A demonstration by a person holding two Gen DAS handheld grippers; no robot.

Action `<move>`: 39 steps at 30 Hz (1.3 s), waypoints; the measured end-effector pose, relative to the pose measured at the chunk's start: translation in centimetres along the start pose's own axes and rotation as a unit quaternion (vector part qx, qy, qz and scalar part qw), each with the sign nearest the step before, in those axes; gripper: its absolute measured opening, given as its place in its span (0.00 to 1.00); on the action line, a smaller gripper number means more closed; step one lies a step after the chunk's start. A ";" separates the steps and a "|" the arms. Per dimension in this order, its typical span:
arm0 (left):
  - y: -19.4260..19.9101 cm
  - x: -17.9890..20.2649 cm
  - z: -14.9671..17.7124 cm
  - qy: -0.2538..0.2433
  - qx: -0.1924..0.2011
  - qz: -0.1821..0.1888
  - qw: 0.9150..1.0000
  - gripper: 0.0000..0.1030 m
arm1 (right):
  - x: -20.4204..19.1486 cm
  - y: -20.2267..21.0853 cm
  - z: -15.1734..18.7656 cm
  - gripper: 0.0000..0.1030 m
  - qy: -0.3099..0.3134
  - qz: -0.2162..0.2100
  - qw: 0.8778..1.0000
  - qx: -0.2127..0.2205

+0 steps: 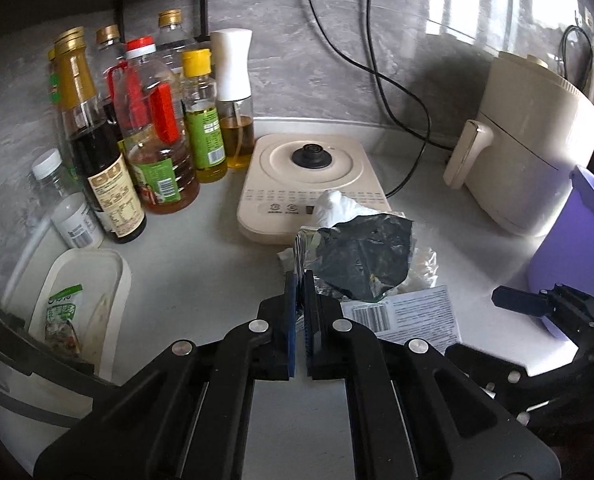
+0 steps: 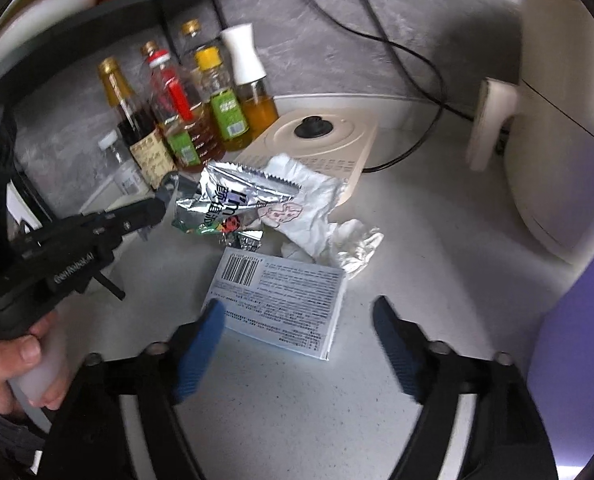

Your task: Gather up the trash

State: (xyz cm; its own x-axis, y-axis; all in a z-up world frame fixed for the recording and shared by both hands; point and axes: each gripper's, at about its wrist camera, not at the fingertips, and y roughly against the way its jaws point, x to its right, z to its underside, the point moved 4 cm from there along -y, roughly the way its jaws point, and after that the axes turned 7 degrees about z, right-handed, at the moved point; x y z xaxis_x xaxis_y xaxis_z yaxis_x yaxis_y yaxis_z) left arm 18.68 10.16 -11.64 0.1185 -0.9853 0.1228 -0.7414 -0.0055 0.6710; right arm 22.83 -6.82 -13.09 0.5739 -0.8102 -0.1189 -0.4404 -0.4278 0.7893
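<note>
My left tool (image 1: pixel 300 280) is pinching the foil wrapper (image 2: pixel 233 192) by its edge, lifted off the counter (image 2: pixel 437 248) (to bin it). My right tool (image 2: pixel 297 320) is spread over the flat packet (image 2: pixel 281 300) just ahead.

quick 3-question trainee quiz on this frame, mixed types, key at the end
1. True or false: the left gripper is shut on the foil snack wrapper.
2. Multiple choice: what lies flat on the counter between the right gripper fingers? A) a printed paper with a barcode B) a spoon C) a bottle cap
3. Fill in: the crumpled white tissue rests partly on the cream ____ base.

Key: 1 true. 2 A. 3 kettle; it has a round black connector in the middle, so this is a judgement.
</note>
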 end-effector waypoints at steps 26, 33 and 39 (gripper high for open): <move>-2.0 -1.6 0.6 0.032 -0.009 -0.024 0.999 0.04 | -1.6 -5.0 -1.8 0.69 0.056 -0.084 0.994 -0.033; -2.9 -1.7 0.6 0.032 -0.011 -0.014 0.999 0.04 | -2.4 -5.0 0.0 0.69 0.068 -0.085 0.992 -0.056; -3.0 -1.5 0.8 0.030 -0.012 -0.004 0.999 0.04 | -3.2 -5.4 1.7 0.68 0.075 -0.086 0.991 -0.071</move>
State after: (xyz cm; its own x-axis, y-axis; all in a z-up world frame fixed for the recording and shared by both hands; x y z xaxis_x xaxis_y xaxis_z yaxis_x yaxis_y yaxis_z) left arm 20.20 11.55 -14.48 0.1644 -0.9734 0.1594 -0.7247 -0.0096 0.6890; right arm 22.19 -2.57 -17.93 0.7337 -0.6560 -0.1768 -0.2311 -0.4857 0.8430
